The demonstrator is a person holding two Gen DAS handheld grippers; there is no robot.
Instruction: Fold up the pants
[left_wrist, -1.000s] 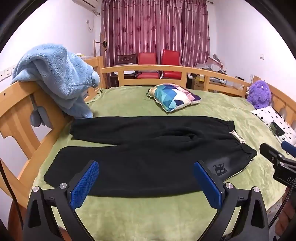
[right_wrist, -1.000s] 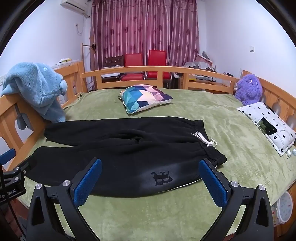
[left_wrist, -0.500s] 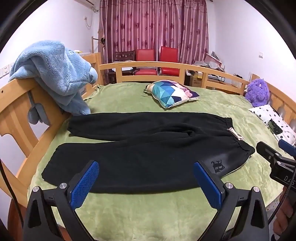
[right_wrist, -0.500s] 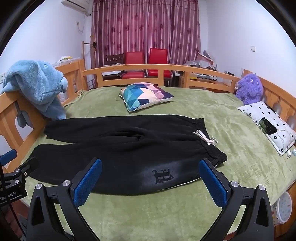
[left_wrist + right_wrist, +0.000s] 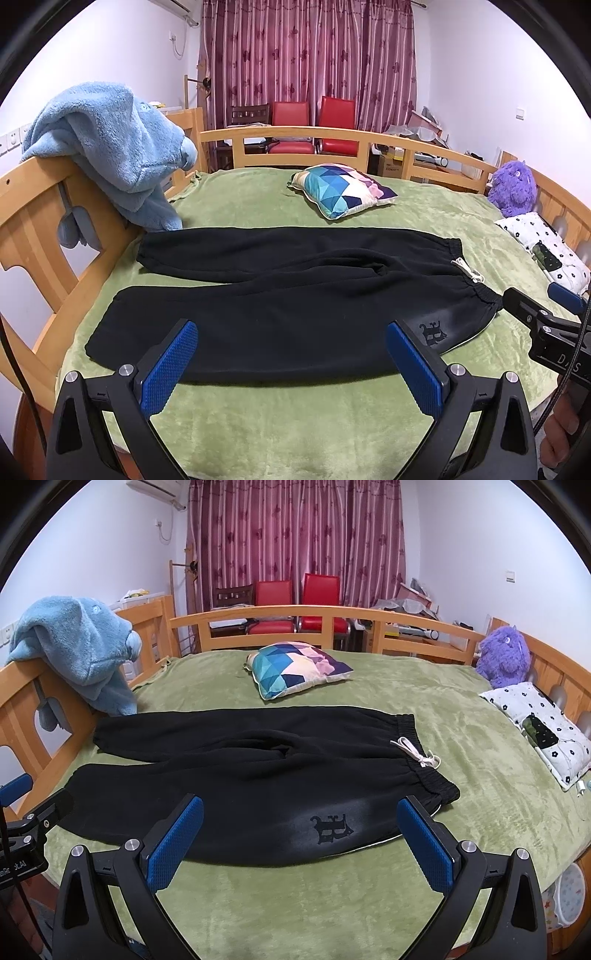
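Black pants [image 5: 288,302] lie flat across the green bed, leg cuffs to the left, waistband with a white drawstring [image 5: 467,271] to the right. They also show in the right wrist view [image 5: 258,775], with a dark logo [image 5: 332,829] near the waist. My left gripper [image 5: 291,365] is open and empty, held above the near edge of the pants toward the legs. My right gripper [image 5: 301,840] is open and empty, held above the near edge by the logo. Each gripper shows at the edge of the other's view.
A colourful pillow [image 5: 341,190] lies beyond the pants. A blue fleece [image 5: 110,155] hangs on the wooden rail [image 5: 33,229] at left. A purple plush toy [image 5: 513,186] and a white flowered pillow [image 5: 546,251] are at the right. Red chairs and curtains stand behind.
Both grippers have risen and drawn back slightly, so the pants sit a little lower and farther in view. Both stay open. The pants have not moved.
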